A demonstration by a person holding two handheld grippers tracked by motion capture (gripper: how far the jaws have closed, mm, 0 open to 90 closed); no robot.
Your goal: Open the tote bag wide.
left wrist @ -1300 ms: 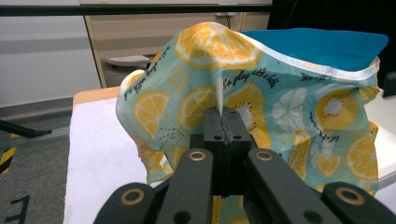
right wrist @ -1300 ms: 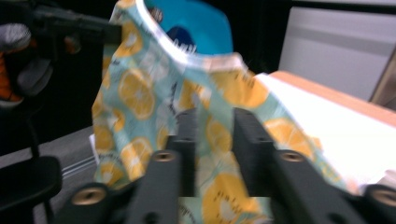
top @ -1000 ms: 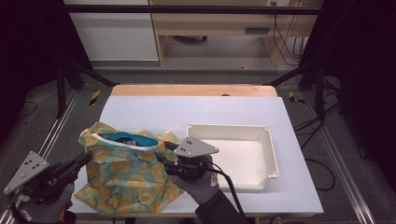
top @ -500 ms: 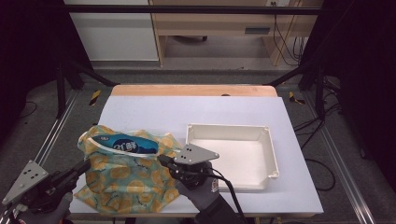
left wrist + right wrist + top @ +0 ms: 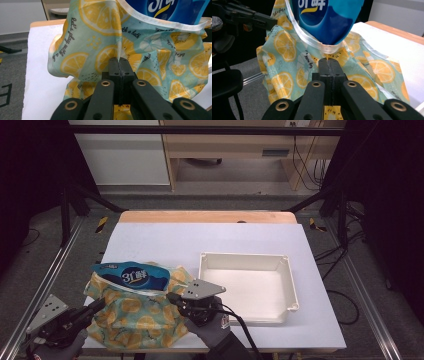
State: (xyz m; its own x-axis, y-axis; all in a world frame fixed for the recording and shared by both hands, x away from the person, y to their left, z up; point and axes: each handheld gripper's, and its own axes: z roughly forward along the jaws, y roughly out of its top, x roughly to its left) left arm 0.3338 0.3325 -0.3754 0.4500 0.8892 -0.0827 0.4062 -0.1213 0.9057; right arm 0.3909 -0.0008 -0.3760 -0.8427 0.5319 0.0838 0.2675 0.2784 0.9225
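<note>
Two hand-held grippers pinch the lemon-print bag (image 5: 135, 317) at the table's (image 5: 210, 240) near left corner: the left hand-held gripper (image 5: 100, 304) clamps its left side, the right hand-held gripper (image 5: 172, 297) its right rim. A blue pack (image 5: 132, 277) sticks out of the bag's mouth, beside a white tray (image 5: 247, 287).

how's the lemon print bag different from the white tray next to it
The lemon print bag is soft, crumpled cloth in teal with yellow lemon slices; the white tray is rigid, plain and square-cornered. The bag holds a blue packet sticking out of its mouth; the tray is empty. The left gripper and right gripper are both shut on the bag's cloth; nothing touches the tray. Both rest on the white table.
</note>
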